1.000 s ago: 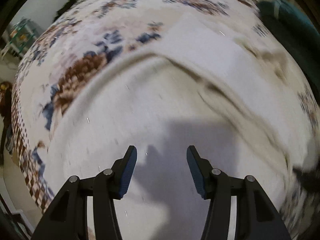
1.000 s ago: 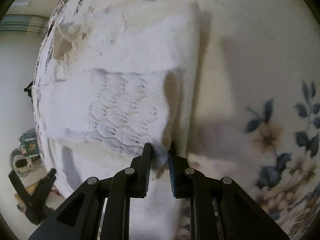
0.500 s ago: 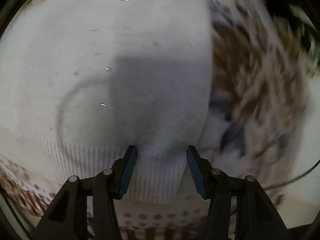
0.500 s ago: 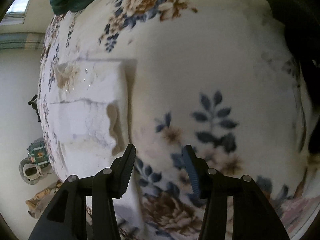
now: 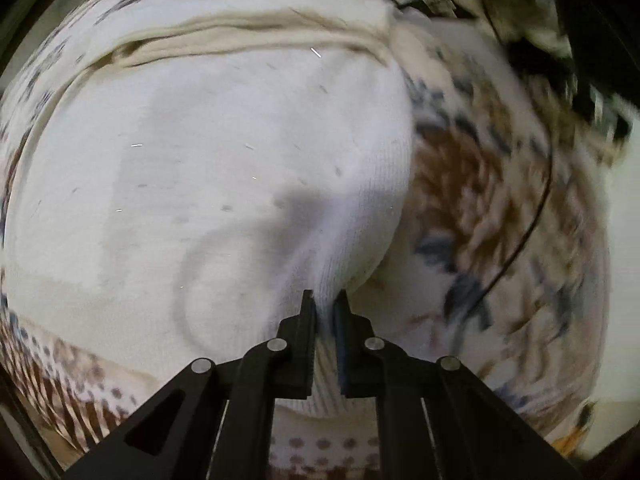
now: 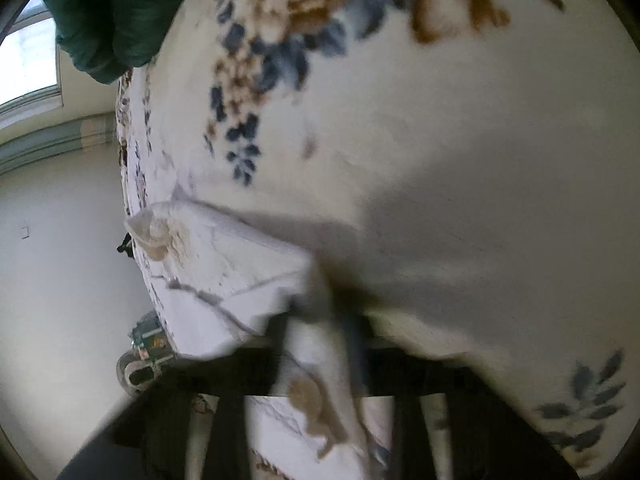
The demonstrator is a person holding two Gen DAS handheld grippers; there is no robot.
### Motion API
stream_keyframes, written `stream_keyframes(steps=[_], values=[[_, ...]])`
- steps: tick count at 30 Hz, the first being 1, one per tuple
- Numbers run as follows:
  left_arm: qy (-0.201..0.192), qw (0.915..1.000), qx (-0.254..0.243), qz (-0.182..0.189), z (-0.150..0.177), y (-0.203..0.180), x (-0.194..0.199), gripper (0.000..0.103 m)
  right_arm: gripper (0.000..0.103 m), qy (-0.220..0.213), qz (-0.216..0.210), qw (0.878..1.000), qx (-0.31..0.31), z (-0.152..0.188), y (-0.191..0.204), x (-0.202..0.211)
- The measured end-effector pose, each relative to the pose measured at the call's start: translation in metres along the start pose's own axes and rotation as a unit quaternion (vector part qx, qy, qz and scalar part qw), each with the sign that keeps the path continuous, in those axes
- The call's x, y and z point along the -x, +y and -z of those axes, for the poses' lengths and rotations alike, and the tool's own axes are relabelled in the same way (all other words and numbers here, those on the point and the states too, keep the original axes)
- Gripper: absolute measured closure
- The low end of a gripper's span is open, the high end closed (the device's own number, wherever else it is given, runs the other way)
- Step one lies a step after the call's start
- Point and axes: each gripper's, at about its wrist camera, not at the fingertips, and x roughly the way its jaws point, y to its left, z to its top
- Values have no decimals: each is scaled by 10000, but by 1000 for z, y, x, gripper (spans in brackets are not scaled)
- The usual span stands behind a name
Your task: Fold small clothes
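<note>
Floral blanket (image 6: 460, 152), cream ground with blue and brown flower sprays, covers nearly the whole surface in both wrist views; its patterned border (image 5: 500, 200) shows blurred at the right of the left wrist view. White knit garment (image 5: 224, 168) lies spread flat on the blanket, filling the left and centre of the left wrist view, with a beige folded band along its far edge and a ribbed hem at the near corner. In the right wrist view the same garment (image 6: 224, 264) sits at the blanket's left edge, partly folded, lace trim bunched at its far corner. Dark green cloth (image 6: 108, 12) heaped at the top left, well apart from the garment. Left gripper (image 5: 325, 300): jaws have just closed, now pinching the ribbed hem corner, fabric bulging up between the pads. Right gripper (image 6: 316, 312): heavily blurred, jaws have just closed, pressed together on a fold of the white garment's near corner.
</note>
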Motion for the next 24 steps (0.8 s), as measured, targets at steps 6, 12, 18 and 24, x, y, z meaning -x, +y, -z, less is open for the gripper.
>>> stream_keyframes(steps=[6, 12, 18, 24], values=[[-418, 9966, 676, 208, -2, 42, 62, 97, 95, -350, 403, 9967, 606, 20, 69, 26], [-746, 9869, 1306, 578, -1, 113, 111, 97, 96, -518, 704, 9891, 1188, 52, 180, 41], [-857, 9758, 1807, 889, 8, 223, 133, 98, 96, -571, 1050, 9794, 1630, 97, 304, 5], [-787, 9648, 2268, 1074, 16, 328, 118, 98, 96, -510, 1653, 9657, 1938, 127, 412, -96]])
